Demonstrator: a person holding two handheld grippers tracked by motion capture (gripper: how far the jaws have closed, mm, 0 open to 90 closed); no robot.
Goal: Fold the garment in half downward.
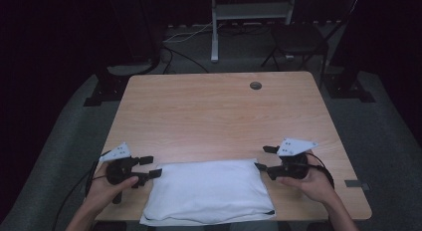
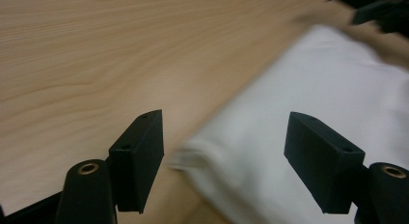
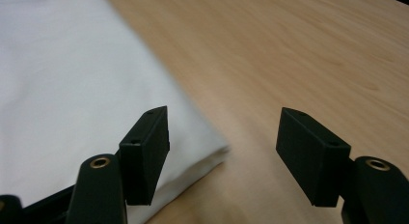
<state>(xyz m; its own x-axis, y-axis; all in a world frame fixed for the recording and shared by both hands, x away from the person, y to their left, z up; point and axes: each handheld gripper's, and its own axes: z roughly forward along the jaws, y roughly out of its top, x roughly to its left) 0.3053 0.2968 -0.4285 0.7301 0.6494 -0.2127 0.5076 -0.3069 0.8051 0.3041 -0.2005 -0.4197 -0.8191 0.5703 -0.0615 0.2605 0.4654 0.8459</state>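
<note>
The folded white cloth point(image 1: 206, 191) is lying at the near edge of the table point(image 1: 219, 111), with the left tool point(image 1: 149, 167) and right tool point(image 1: 263, 158) sitting at its 2 far corners, jaws standing apart and gripping nothing. For a neat next fold, each tool is probably best pinching all layers right at its corner, both lifting evenly together.

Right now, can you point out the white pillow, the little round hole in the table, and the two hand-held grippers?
white pillow point(image 1: 209, 191), high view, middle of its top.
round hole point(image 1: 256, 85), high view, its centre.
left gripper point(image 1: 152, 167), high view, between its open jaws.
right gripper point(image 1: 264, 158), high view, between its open jaws.
</note>
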